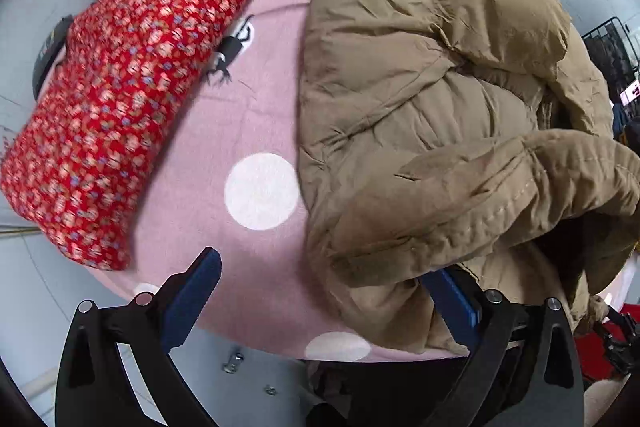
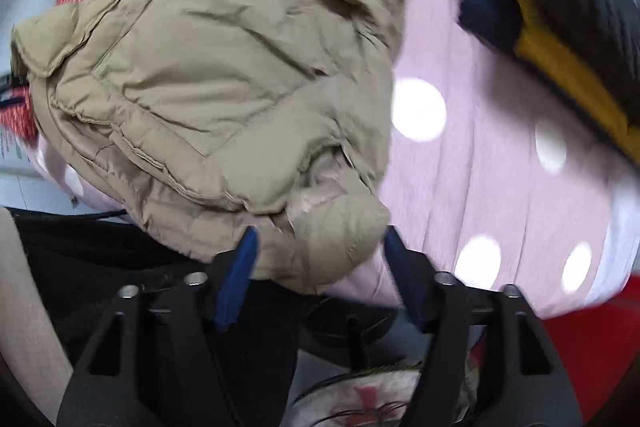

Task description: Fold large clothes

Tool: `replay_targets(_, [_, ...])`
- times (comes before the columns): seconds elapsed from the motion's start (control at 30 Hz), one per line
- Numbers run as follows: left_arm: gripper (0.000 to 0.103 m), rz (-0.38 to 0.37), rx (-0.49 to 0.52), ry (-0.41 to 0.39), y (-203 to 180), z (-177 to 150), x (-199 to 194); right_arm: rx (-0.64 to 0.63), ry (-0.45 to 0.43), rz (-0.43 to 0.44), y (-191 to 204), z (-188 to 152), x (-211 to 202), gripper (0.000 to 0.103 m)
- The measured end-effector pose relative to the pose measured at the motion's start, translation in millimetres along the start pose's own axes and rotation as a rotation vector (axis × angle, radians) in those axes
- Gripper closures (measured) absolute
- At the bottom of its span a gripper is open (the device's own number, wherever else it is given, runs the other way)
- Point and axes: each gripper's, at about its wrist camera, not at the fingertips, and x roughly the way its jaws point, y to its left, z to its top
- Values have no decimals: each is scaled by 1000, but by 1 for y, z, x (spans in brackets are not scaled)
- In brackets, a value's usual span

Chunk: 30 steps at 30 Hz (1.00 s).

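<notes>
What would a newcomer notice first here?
The bulky tan coat, heaped on the right of the pink dotted sheet, with both sets of jaws wide open at its near edge. Next, the red floral garment folded at the left, and a black-and-yellow garment far right.

The jacket [image 1: 432, 115] lies on the cloth [image 1: 248, 131], right of the folded garment [image 1: 132, 75].

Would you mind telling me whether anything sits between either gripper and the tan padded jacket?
Nothing visible does. The left gripper is open with the tan jacket draped over one finger, and the right gripper is open with a jacket fold between its fingers.
</notes>
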Motion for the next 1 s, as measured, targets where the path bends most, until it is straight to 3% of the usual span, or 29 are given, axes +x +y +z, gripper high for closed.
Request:
replay_targets(0.2, [7,-8,124,-6,-31,-12,-5,-263,15,-191,34,-2,31,30])
replay_targets(0.3, [8,-19,211,-6,-45,-22,-7,-310,34,-225,38,0,50,31])
replay_targets(0.37, [11,-27,262,-1,-55,-31,-6,-290,24,-200,32,0,50,66])
replay_targets(0.4, [14,-32,281,5,-55,-35,-7,-259,36,-189,24,0,51,88])
replay_targets(0.43, [16,-47,313,19,-60,-41,-6,-205,47,-174,13,-1,50,89])
replay_targets(0.57, [18,-114,449,96,-80,-73,0,114,108,-61,-51,-1,58,88])
replay_targets(0.6, [18,-106,500,115,-85,-85,2,230,110,35,-70,-5,52,81])
replay_targets(0.63, [17,-98,527,126,-86,-93,3,289,108,90,-80,-7,47,62])
replay_targets(0.7, [16,-134,562,190,-82,-111,6,366,64,176,-92,-10,28,36])
replay_targets(0.8, [16,-165,570,250,-65,-126,4,395,-22,265,-90,-7,5,35])
replay_targets(0.87, [16,-193,530,228,-46,-126,-10,403,-55,361,-80,-1,-3,35])
replay_targets(0.93, [15,-221,451,181,-27,-115,-23,393,-19,401,-60,4,4,35])
replay_targets(1.0, [12,-195,336,104,-6,-97,-35,397,57,347,-44,4,25,35])
